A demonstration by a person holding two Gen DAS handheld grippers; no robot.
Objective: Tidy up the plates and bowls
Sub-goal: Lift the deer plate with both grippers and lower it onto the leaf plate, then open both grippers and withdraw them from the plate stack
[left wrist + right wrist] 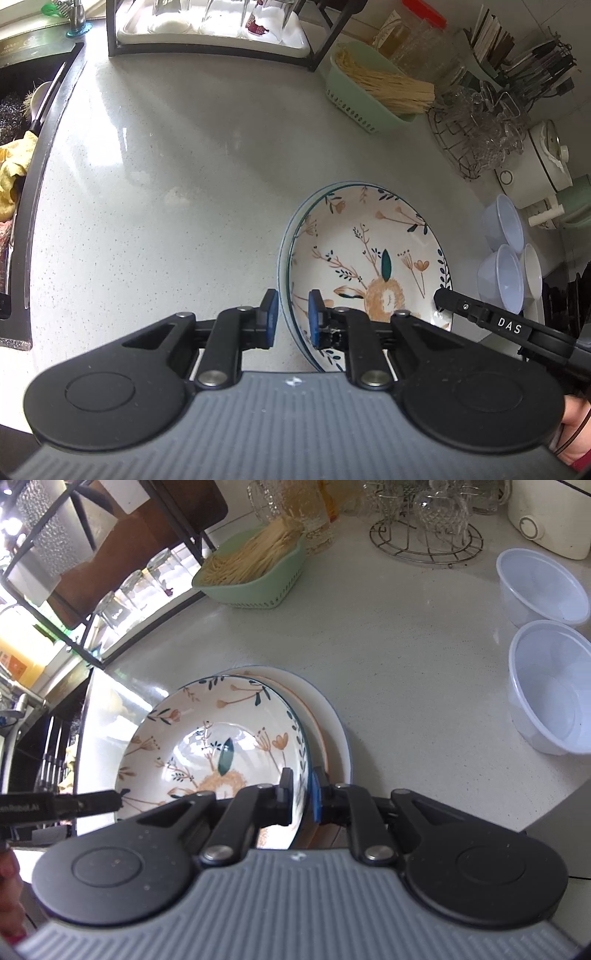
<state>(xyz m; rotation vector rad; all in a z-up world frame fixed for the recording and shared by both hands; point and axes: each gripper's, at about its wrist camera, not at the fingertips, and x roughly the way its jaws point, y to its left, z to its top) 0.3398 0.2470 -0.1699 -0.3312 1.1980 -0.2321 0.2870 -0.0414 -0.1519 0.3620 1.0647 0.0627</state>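
Along the left edge of the tabletop (pixel 166 184): one dark sink (pixel 22 184), with cloths and a scourer inside. At the far edge, one black drying rack (pixel 112 33) with upturned glasses; too crowded to count them.

Near the front edge, a little right of centre: one floral bowl (pixel 369 251), round, so without any long axis, mouth facing up. Under it, in the right wrist view, two plates stacked flat: an orange-rimmed plate (pixel 317 731) on a wider white plate (pixel 338 738) with a blue edge, both showing past the bowl's right side. Cannot tell whether the bowl rests on that stack or hangs just above it.

Left gripper (pixel 291 317) clenched on the bowl's left rim, one blue pad outside the wall and one inside. Right gripper (pixel 303 797) clamped on the opposite, right rim in the same manner, jaws nearly closed around the thin wall. Both pointing steeply down.

Toward the far right corner: one pale green basket (pixel 255 587) full of straw-coloured sticks, its long side running from far left to near right. Beside it, one round wire stand (pixel 424 550) holding glass cups.

Along the right edge, well apart from the stack: two clear plastic bowls, one farther (pixel 543 587) and one nearer (pixel 550 686), mouths up. Just beyond the nearer one in the left wrist view, a third, white bowl (pixel 532 269). Three small bowls in all.
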